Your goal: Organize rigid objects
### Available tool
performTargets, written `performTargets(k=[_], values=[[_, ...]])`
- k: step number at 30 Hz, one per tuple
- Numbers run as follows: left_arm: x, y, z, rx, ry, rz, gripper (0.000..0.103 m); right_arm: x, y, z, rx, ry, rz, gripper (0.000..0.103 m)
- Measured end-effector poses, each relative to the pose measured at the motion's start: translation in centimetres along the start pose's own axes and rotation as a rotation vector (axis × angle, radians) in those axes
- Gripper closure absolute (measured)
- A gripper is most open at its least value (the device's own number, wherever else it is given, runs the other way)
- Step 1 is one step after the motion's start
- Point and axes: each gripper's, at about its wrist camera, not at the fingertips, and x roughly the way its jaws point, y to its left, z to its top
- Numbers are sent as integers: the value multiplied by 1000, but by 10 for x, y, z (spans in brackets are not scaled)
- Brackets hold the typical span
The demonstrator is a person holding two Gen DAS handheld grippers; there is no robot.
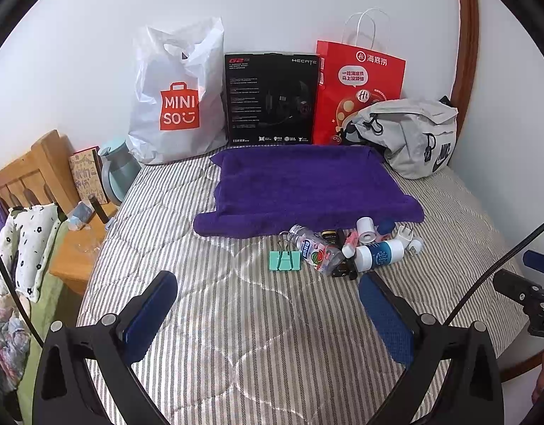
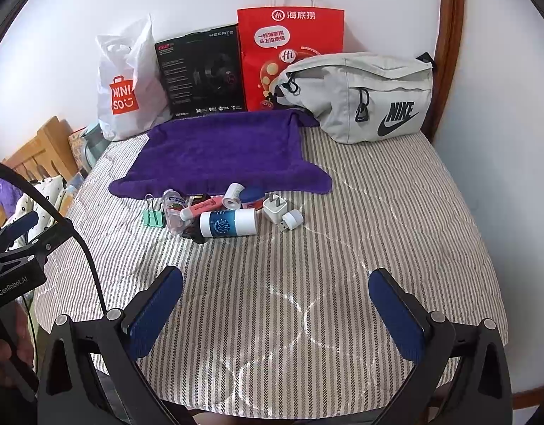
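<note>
1. My left gripper (image 1: 268, 313) is wide open and holds nothing. It hangs over the striped bed (image 1: 236, 318).
2. My right gripper (image 2: 276, 304) is wide open too, and it is empty. It is also above the bed, on the near side.
3. A purple towel (image 2: 222, 156) lies flat on the bed, close to the wall.
4. A heap of little hard things sits just by the near edge of the towel.
5. In the heap I see a green binder clip (image 2: 154, 217) at the left end.
6. Beside the clip lies a small clear bottle (image 2: 174, 209) on its side.
7. A blue and white tube (image 2: 228, 223) lies on its side at the front of the heap.
8. A pink marker (image 2: 201, 207) rests just behind the tube.
9. A white plug (image 2: 275, 207) and a small white USB light (image 2: 291, 221) sit at the right end, touching each other.
10. A small white roll (image 2: 233, 195) stands at the back of the heap, by the towel.
11. By the wall stand a white shopping bag (image 2: 124, 85), a black box (image 2: 201, 71) and a red paper bag (image 2: 289, 53).
12. A grey waist bag (image 2: 360, 95) lies to the right of the towel.
</note>
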Motion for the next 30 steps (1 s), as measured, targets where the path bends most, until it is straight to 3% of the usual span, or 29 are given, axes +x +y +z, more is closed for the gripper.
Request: performTargets(k=[7, 14, 21, 25, 30], values=[[9, -1, 1, 2, 9, 6, 0, 5, -2, 0, -5, 12, -2, 0], [60, 0, -7, -9, 86, 32, 0, 25, -15, -3, 6, 42, -5, 0], [115, -8, -14, -3, 128, 50, 0, 71, -34, -13, 24, 109, 26, 0], [150, -10, -15, -15, 169, 30, 9, 101, -47, -25, 47, 161, 26, 0], [170, -7, -16, -61, 180, -15, 10, 133, -62, -35, 68, 193, 31, 0]])
